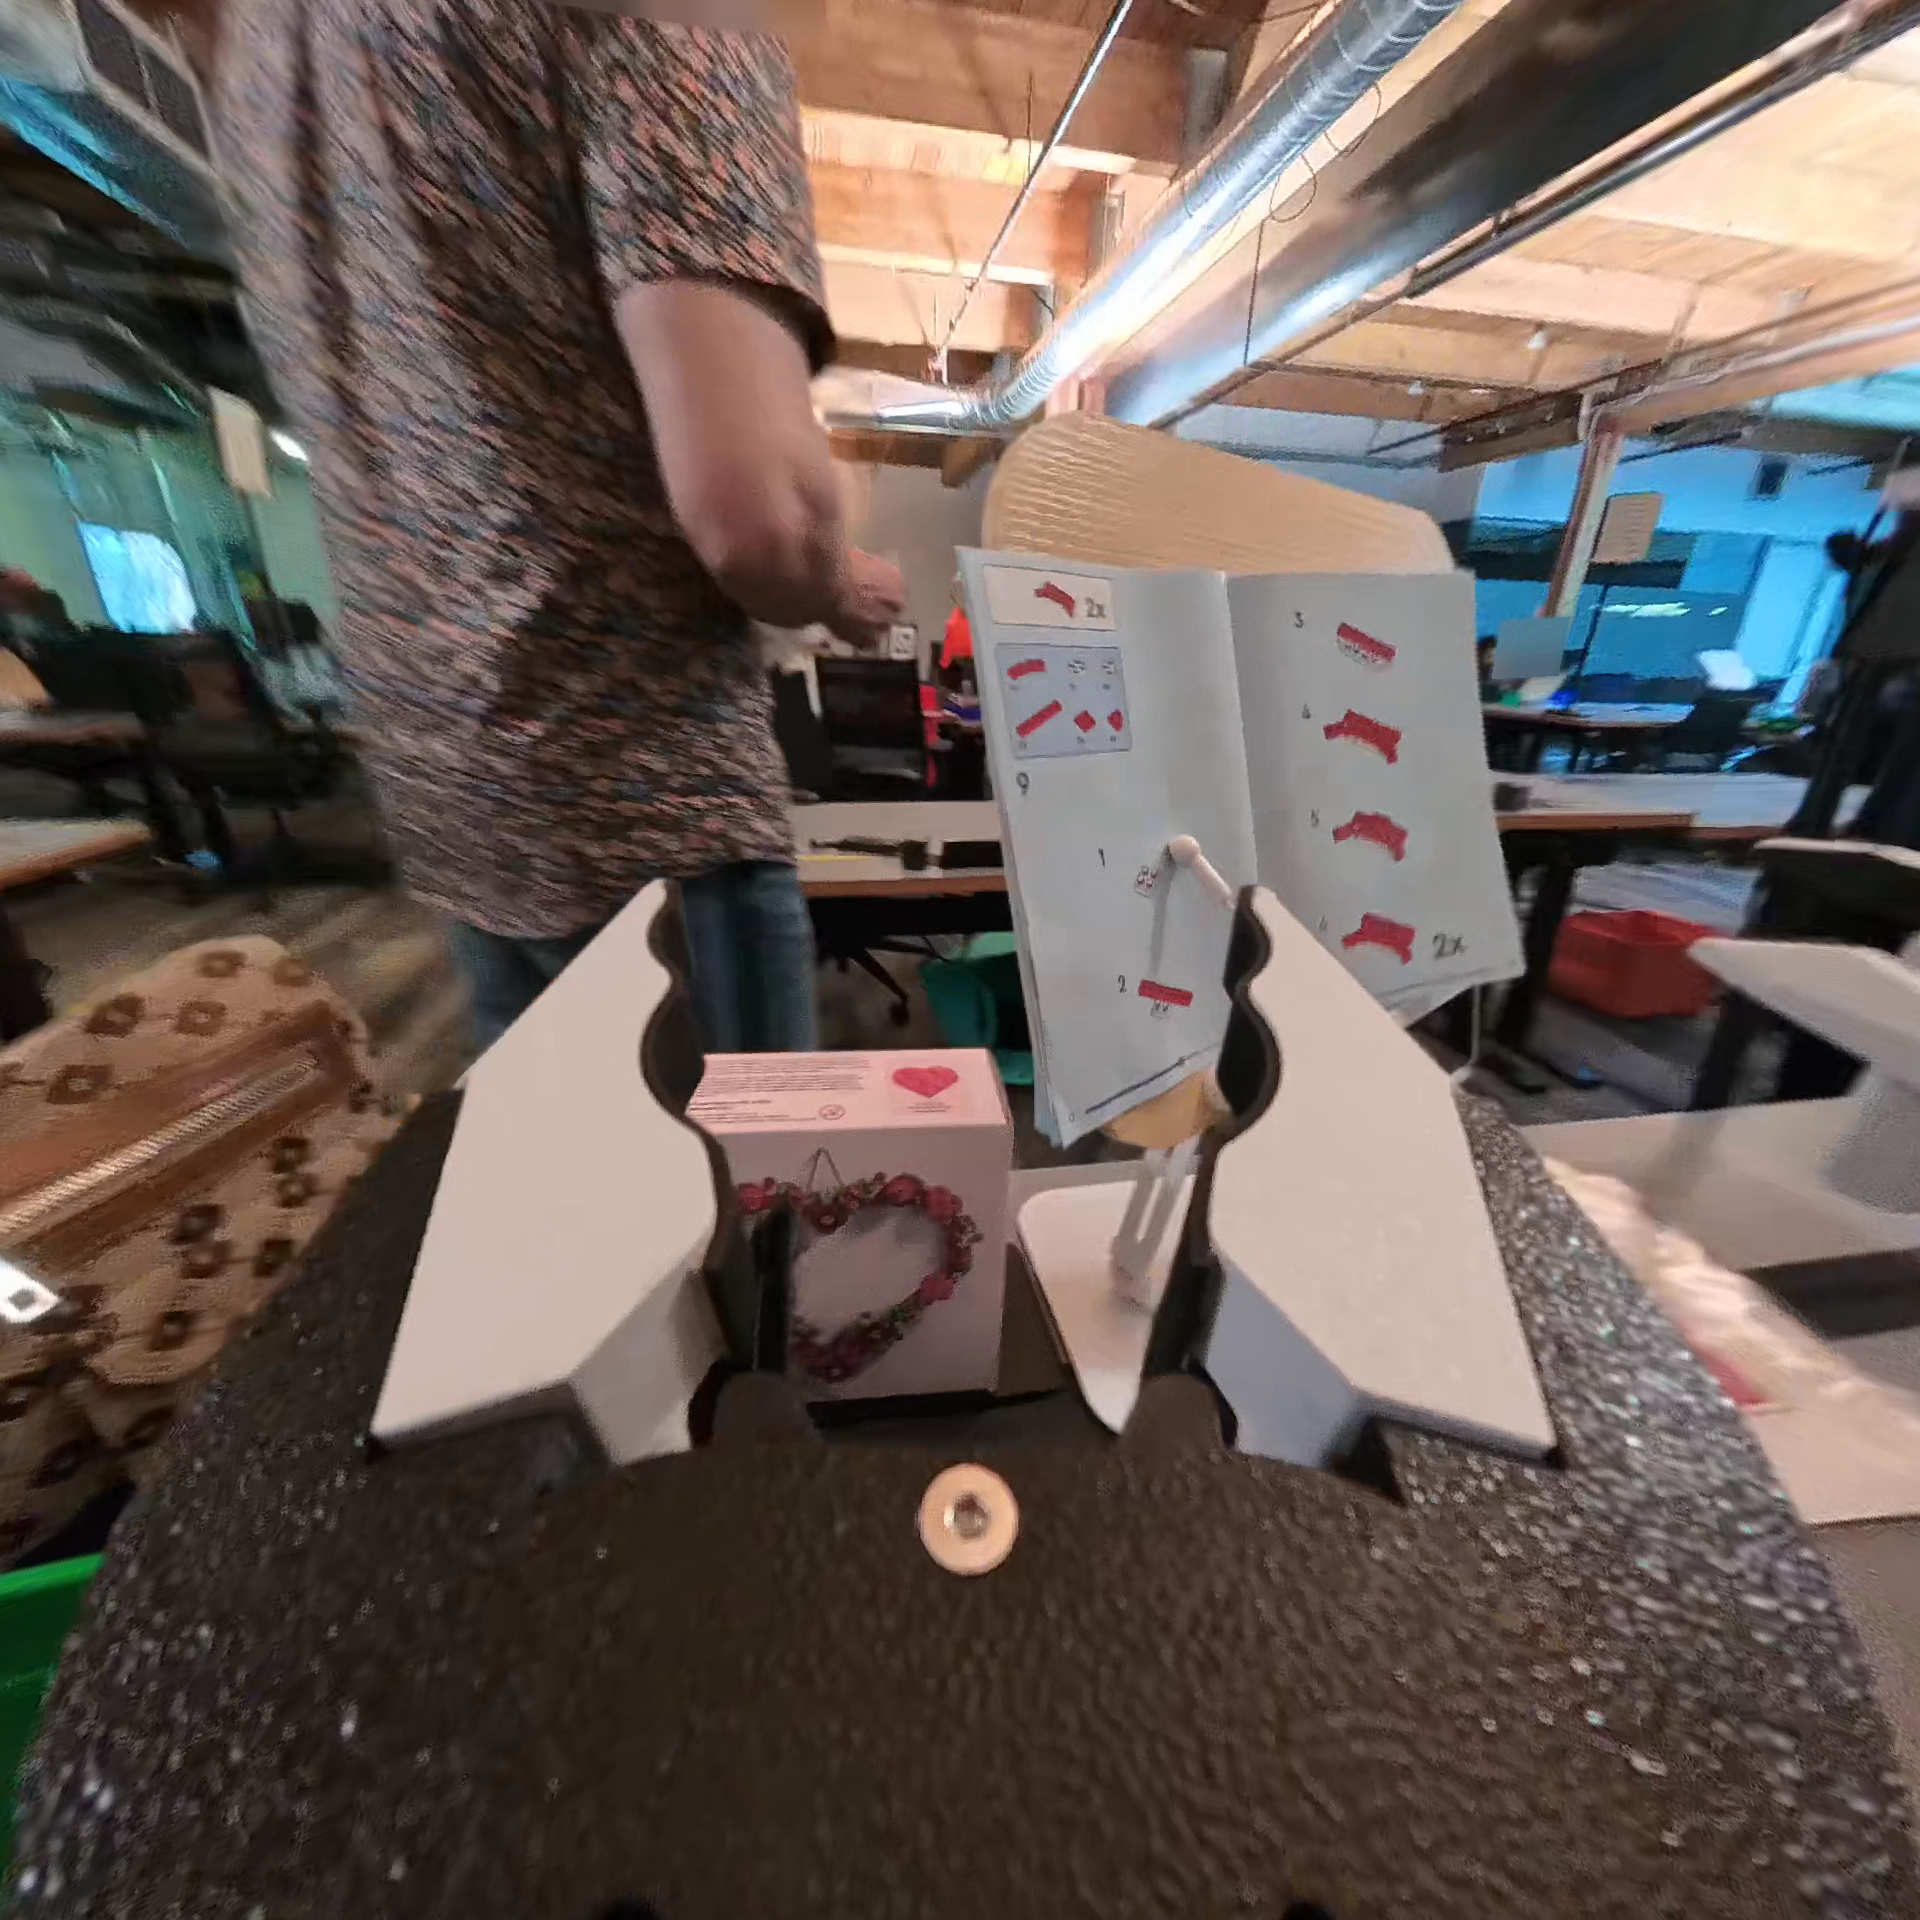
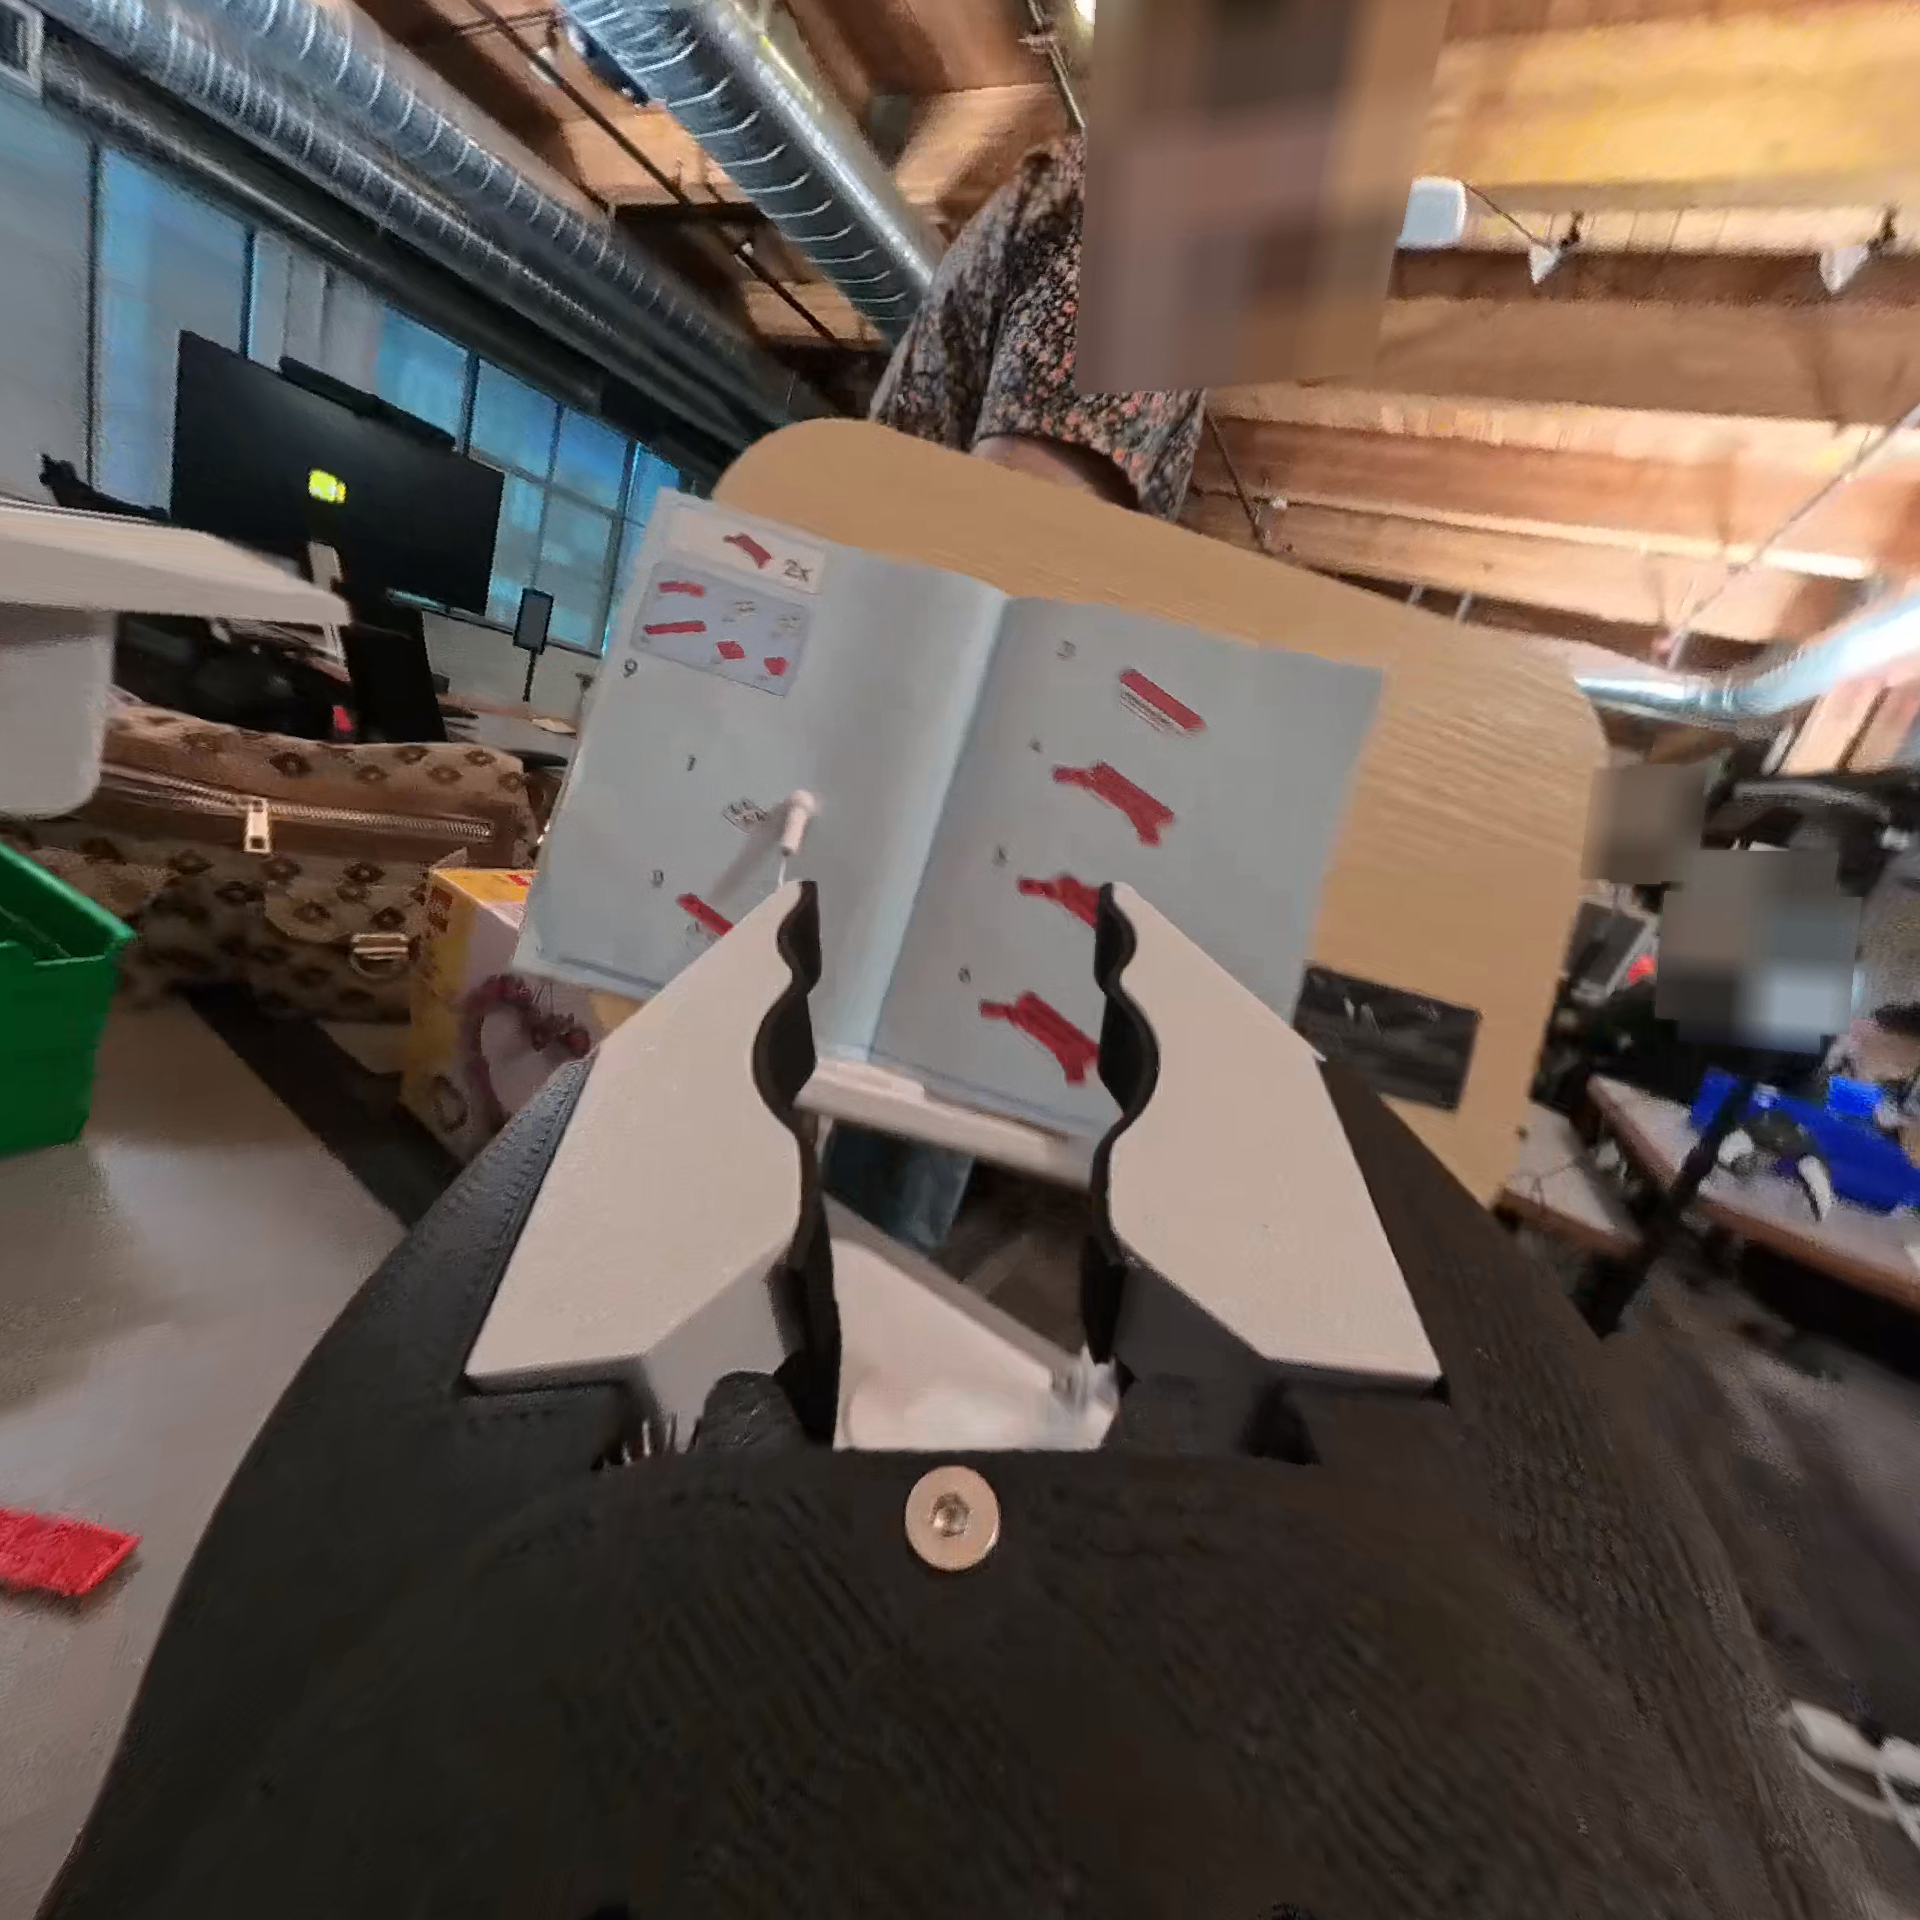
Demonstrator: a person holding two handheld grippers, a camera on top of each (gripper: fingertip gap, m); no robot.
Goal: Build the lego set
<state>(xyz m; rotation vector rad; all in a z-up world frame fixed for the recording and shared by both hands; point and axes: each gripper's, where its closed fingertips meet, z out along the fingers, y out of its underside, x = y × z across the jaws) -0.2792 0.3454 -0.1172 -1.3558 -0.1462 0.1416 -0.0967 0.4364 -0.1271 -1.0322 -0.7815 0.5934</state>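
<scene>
An open instruction booklet (image 1: 1247,790) stands on a white stand (image 1: 1081,1278) with a tan back board; it also shows in the right wrist view (image 2: 966,790). The white set box with a red flower heart (image 1: 862,1216) stands upright to the left of the stand, and partly shows in the right wrist view (image 2: 468,987). A red flat piece (image 2: 57,1548) lies on the table at lower left. My left gripper (image 1: 956,914) is open and empty, facing the box and booklet. My right gripper (image 2: 954,914) is open and empty, facing the booklet.
A person in a patterned shirt (image 1: 499,468) stands behind the table. A brown patterned bag (image 1: 177,1143) lies at the left, beside a green bin (image 2: 52,997). A clear plastic bag (image 1: 1683,1299) lies at the right. Desks and a monitor (image 2: 332,478) fill the background. My left gripper's tips are some 25 centimeters from the red flat piece (image 2: 57,1548).
</scene>
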